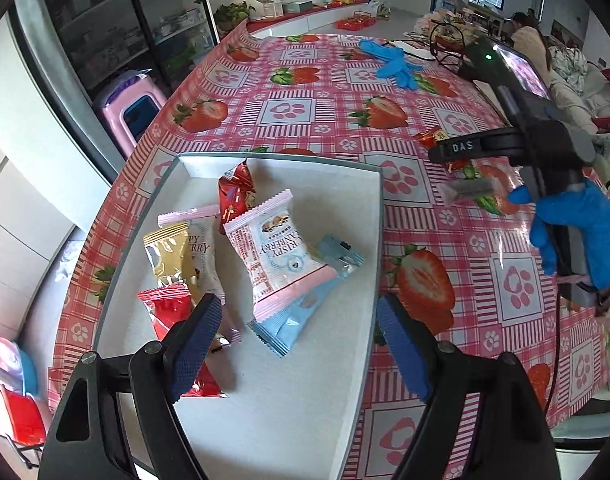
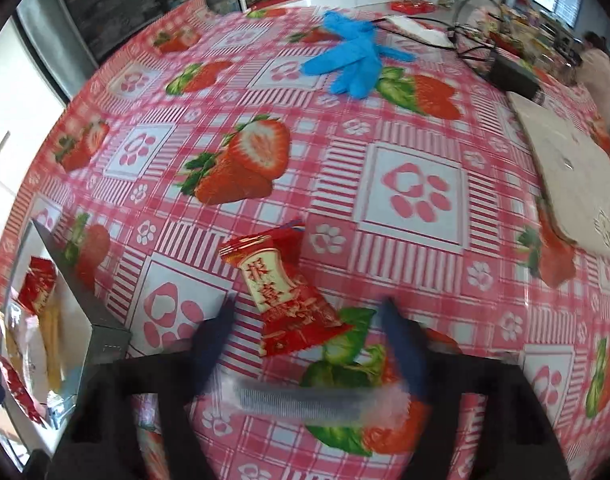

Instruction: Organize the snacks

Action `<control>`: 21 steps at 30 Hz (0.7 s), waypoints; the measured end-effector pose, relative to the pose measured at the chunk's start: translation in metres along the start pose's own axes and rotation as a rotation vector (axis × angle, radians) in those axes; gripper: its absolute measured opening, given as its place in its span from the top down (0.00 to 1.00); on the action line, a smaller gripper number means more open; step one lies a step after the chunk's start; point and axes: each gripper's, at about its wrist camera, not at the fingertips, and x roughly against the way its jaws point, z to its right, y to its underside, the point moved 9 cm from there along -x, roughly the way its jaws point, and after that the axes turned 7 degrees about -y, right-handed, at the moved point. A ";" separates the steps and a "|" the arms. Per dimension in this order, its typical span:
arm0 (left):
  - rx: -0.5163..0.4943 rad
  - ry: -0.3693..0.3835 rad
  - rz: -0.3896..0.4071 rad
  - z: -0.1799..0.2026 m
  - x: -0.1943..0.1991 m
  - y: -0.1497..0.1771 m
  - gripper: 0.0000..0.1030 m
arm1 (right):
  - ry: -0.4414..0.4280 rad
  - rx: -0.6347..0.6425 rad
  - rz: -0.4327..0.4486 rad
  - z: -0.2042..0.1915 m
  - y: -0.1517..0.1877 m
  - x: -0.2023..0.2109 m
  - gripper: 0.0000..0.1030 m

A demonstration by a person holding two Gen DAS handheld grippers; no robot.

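Note:
A white tray (image 1: 289, 412) on the strawberry tablecloth holds several snack packets: a pink-and-white cranberry packet (image 1: 279, 250), a light blue one (image 1: 305, 304), a gold one (image 1: 165, 252) and red ones (image 1: 237, 188). My left gripper (image 1: 297, 336) hangs open and empty above the tray. My right gripper (image 2: 309, 340) is open over a red packet (image 2: 289, 292) and a clear packet with a dark bar (image 2: 305, 400), both lying on the cloth. The right gripper also shows in the left wrist view (image 1: 465, 152), to the right of the tray.
Blue gloves (image 2: 349, 60) lie at the far side of the table. A black adapter with cables (image 2: 513, 76) and a beige mat (image 2: 577, 176) sit at the right. A pink stool (image 1: 129, 108) stands beyond the table's left edge.

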 end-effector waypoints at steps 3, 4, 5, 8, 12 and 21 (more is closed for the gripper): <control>-0.005 0.006 -0.002 0.007 0.002 0.001 0.19 | -0.004 0.014 0.009 0.002 0.001 0.001 0.65; -0.006 0.014 -0.002 0.010 0.003 0.002 0.19 | -0.012 0.013 0.009 0.004 0.004 0.003 0.66; -0.009 0.019 -0.001 0.013 0.005 0.002 0.19 | -0.006 0.018 0.005 0.006 0.009 0.005 0.66; -0.030 0.026 0.013 0.025 0.010 0.003 0.19 | 0.004 0.045 -0.012 0.013 0.028 0.016 0.66; -0.071 0.042 0.021 0.045 0.016 0.007 0.19 | 0.000 0.075 -0.025 0.016 0.073 0.038 0.66; -0.047 0.142 -0.046 0.100 0.011 0.013 0.19 | -0.013 0.012 0.028 0.045 0.157 0.094 0.66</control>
